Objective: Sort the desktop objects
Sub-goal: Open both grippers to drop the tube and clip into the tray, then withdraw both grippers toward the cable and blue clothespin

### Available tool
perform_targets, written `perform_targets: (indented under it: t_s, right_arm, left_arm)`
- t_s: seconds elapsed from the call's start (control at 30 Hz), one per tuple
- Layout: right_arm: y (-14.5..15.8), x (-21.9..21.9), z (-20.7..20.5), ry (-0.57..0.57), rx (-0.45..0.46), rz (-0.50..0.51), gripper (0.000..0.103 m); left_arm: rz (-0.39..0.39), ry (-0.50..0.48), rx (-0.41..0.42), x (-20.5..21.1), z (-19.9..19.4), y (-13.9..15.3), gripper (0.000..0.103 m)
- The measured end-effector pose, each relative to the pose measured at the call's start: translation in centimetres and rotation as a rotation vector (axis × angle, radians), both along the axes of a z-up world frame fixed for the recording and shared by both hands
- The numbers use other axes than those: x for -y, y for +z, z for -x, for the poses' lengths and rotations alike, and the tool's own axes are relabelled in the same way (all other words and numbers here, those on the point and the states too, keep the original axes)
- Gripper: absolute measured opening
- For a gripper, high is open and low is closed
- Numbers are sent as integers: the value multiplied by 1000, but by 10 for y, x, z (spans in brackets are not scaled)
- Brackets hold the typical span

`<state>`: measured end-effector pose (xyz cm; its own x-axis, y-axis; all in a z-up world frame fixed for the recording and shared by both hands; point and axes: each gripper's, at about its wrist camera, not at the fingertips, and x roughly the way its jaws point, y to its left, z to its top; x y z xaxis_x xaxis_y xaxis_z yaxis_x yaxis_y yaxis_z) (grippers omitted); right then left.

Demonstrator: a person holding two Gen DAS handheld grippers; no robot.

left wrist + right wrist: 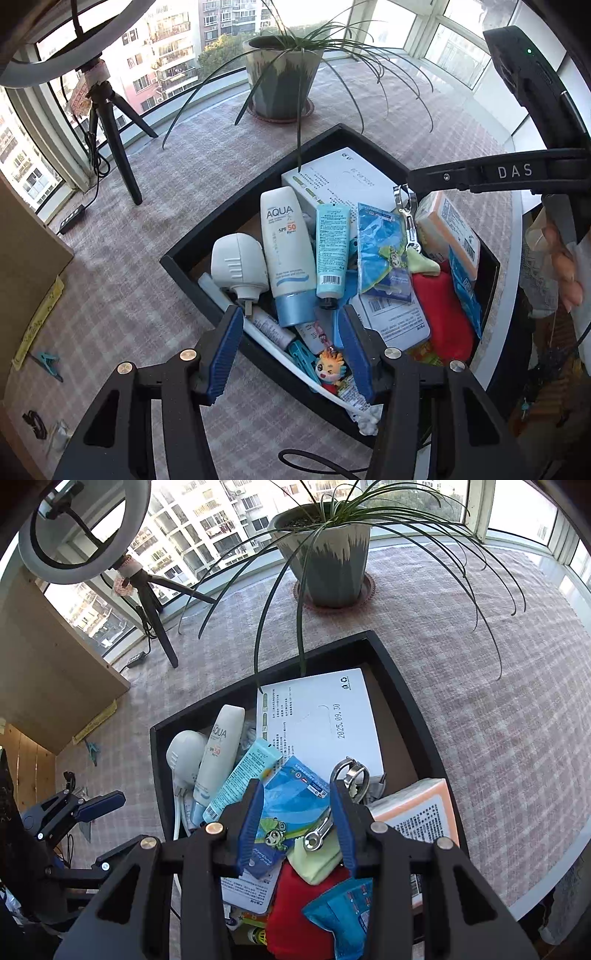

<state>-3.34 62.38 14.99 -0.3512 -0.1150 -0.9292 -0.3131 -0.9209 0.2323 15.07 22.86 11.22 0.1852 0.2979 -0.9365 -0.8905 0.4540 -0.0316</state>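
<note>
Over black tray (192, 254): left hand-held gripper (291, 354) parted, empty; right hand-held gripper (297, 827) parted, keyring clasp (317, 836) between, ungripped.

A checked tablecloth (155, 288) carries black tray (192, 273), plant pot (282, 83), tripod (114, 144).

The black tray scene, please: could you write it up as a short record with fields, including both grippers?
container: black tray on a checked tablecloth
contents: AQUA sunscreen tube, white box, white plug, red pouch, other small items
left gripper: open, above the tray's near corner, holding nothing
right gripper: open; metal keyring clasp beside one finger, not clamped
outside tray: potted plant, ring light
</note>
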Motion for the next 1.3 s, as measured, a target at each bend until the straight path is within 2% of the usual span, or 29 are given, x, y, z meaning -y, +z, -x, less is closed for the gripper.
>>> perform_targets:
  t_s: [0.27, 0.6, 0.8, 1.1, 1.3]
  right_arm:
    - [-7, 51, 22, 108, 5, -13, 37]
    - [-18, 146, 68, 287, 10, 10, 37]
    - [-25, 216, 98, 414, 8, 0, 37]
    - [-33, 306, 145, 544, 11, -2, 37]
    - [-44, 372, 181, 629, 28, 13, 37]
  left_arm:
    - [10, 132, -28, 17, 70, -14, 51]
    - [4, 339, -88, 39, 200, -26, 51]
    - [10, 504, -132, 54, 295, -32, 51]
    - [47, 814, -109, 63, 446, -33, 50]
    - [101, 951, -79, 54, 511, -48, 50]
